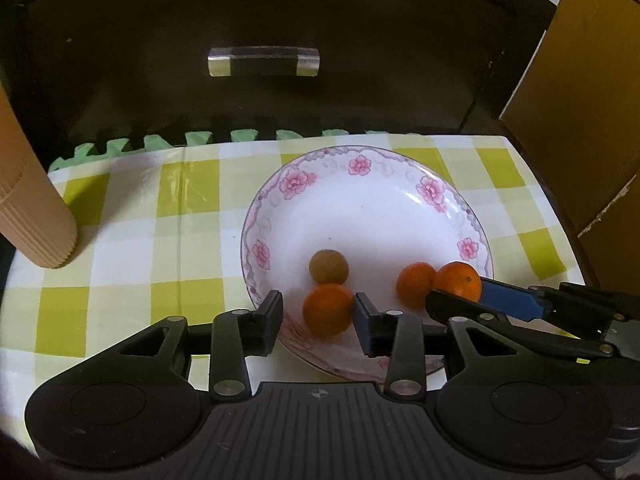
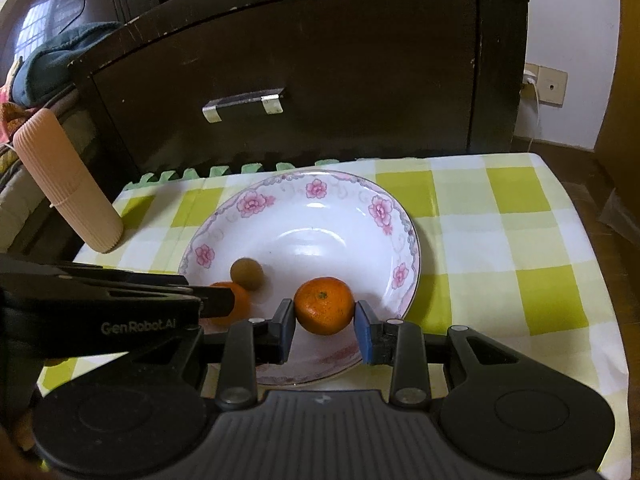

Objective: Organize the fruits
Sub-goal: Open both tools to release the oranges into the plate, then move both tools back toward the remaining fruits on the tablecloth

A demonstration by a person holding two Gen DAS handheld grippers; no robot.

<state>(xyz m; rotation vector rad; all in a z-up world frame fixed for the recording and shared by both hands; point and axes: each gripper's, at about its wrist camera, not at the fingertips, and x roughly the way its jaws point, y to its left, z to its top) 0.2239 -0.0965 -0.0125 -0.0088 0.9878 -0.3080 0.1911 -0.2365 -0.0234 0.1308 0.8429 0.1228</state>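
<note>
A white plate (image 1: 360, 200) (image 2: 304, 240) with pink flowers lies on the checked cloth. In it are a small brown fruit (image 1: 329, 267) (image 2: 247, 274) and three oranges. My left gripper (image 1: 318, 308) stands open around the nearest orange (image 1: 328, 310), with a gap at its left finger. In the right wrist view the left gripper (image 2: 224, 300) partly hides that orange (image 2: 236, 300). My right gripper (image 2: 324, 316) (image 1: 456, 292) is shut on another orange (image 2: 325, 306) (image 1: 458, 280) over the plate's near rim. The third orange (image 1: 416, 284) beside it shows only in the left wrist view.
A beige ribbed cylinder (image 1: 36, 216) (image 2: 68, 184) leans at the cloth's left edge. A dark cabinet with a metal handle (image 1: 264, 62) (image 2: 244, 106) stands just behind the table. A cardboard box (image 1: 580, 120) is at the right. Bare checked cloth (image 2: 500, 248) lies right of the plate.
</note>
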